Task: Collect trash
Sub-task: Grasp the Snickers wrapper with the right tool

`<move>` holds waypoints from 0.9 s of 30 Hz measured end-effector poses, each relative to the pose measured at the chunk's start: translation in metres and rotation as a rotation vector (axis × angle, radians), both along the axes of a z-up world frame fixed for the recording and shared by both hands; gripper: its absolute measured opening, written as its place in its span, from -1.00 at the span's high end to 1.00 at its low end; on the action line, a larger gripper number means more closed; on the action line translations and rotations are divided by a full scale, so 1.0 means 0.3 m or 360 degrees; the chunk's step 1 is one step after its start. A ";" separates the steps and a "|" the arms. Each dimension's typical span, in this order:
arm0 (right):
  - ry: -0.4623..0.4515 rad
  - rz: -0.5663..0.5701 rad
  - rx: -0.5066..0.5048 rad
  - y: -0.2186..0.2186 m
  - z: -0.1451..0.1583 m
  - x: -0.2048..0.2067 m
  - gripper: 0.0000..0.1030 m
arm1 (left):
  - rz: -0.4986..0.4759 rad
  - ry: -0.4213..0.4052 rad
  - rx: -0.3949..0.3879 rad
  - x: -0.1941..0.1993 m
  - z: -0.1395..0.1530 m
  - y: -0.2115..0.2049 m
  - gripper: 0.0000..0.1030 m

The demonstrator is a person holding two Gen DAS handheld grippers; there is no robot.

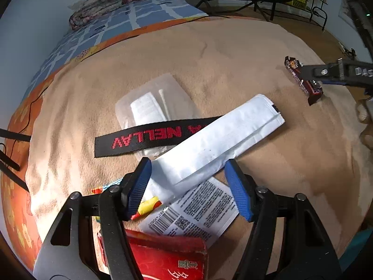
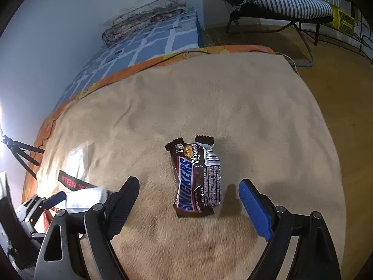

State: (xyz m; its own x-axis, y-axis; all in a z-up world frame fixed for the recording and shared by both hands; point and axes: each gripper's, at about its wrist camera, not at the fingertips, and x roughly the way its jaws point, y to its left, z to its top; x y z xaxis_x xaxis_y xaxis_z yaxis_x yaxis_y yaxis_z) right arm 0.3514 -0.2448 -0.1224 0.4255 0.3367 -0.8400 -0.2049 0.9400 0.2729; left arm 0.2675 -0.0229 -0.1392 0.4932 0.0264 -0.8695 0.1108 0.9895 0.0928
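On a tan blanket (image 1: 209, 53) lies a pile of trash. A long white paper sleeve (image 1: 216, 140) lies between the fingers of my open left gripper (image 1: 188, 170), over a black strap with red letters (image 1: 149, 138), a clear plastic packet (image 1: 153, 102) and a printed white wrapper (image 1: 195, 212). A red box (image 1: 167, 259) lies under the gripper. A brown Snickers wrapper (image 2: 195, 175) lies flat just ahead of my open right gripper (image 2: 188, 186), between its fingers. It also shows in the left wrist view (image 1: 303, 81), partly under the right gripper's finger.
A blue patterned mattress (image 2: 149, 44) with a folded floral quilt (image 2: 144, 16) lies beyond the blanket. A striped folding chair (image 2: 286, 7) stands on the wooden floor (image 2: 345, 107) at the back right. A tripod (image 2: 21, 156) stands at the left edge.
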 end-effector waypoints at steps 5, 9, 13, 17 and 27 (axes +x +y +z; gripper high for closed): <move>0.0024 0.0008 0.0010 0.011 -0.030 0.020 -0.55 | -0.0062 -0.0028 0.0001 -0.005 0.006 -0.021 0.34; 0.0029 0.0032 -0.0036 0.023 -0.042 0.023 -0.14 | -0.0056 -0.0041 -0.0069 -0.012 0.023 -0.011 0.73; 0.0019 0.0059 -0.0071 0.018 -0.041 0.014 0.28 | -0.0043 -0.0045 -0.0117 -0.019 0.034 0.000 0.88; -0.0002 0.0066 -0.0076 0.010 -0.032 0.003 0.55 | -0.0031 -0.0067 -0.0113 -0.029 0.048 -0.003 0.92; -0.0129 0.0068 -0.0020 -0.008 0.061 -0.033 0.67 | 0.0018 -0.0241 -0.0262 -0.071 0.198 0.017 1.00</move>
